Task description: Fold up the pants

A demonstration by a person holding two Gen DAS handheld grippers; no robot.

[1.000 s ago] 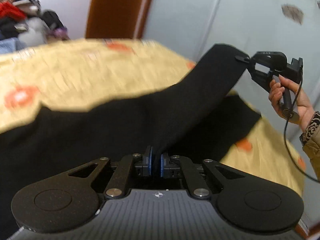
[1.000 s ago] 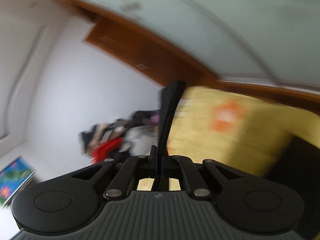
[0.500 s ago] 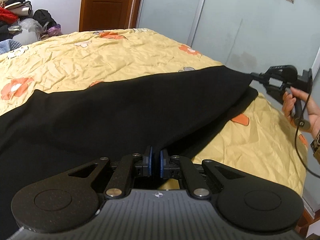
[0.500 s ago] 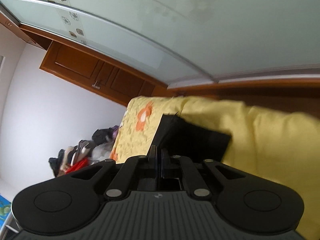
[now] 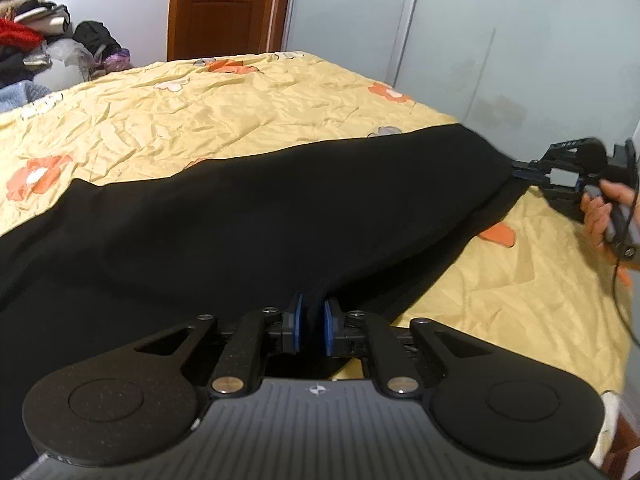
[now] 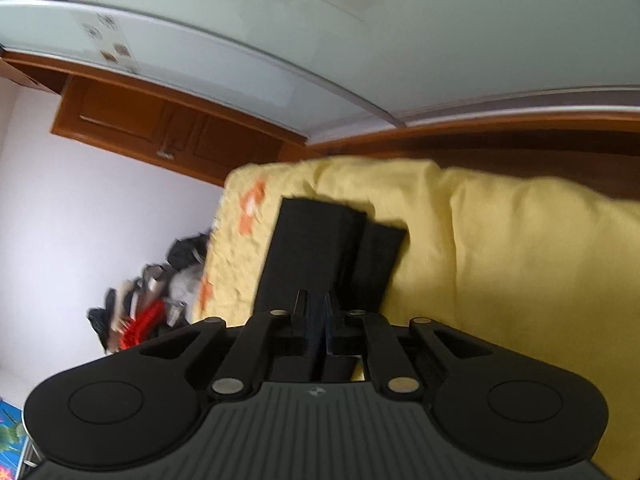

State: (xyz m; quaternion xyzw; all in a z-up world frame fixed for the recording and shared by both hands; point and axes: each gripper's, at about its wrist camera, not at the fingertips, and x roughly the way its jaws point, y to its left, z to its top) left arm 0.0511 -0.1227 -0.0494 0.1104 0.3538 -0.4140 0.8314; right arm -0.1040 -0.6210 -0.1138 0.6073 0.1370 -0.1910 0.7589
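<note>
Blue-padded left gripper [image 5: 312, 326] pinches black fabric pants [image 5: 248, 216] at near edge; right gripper [image 5: 520, 173] clamps far end. Pants lie stretched across yellow floral bedspread [image 5: 224, 92]. Risk: uneven pull w/ either hand could skew top leg off lower one.

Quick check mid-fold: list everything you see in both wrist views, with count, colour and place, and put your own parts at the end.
pants: one, black, spread across the bed, held at two spots by both grippers
bedspread: one, yellow with orange flowers, covering the bed under the pants
door: one, brown wood, far wall
wardrobe panels: pale grey-green, right of the door
clothes pile: one heap, mixed black, red and white, far left corner
left gripper: black with blue pads, shut on the pants' near edge
right gripper: black, shut on the pants' end
right hand: one, holding the right gripper's handle
</note>
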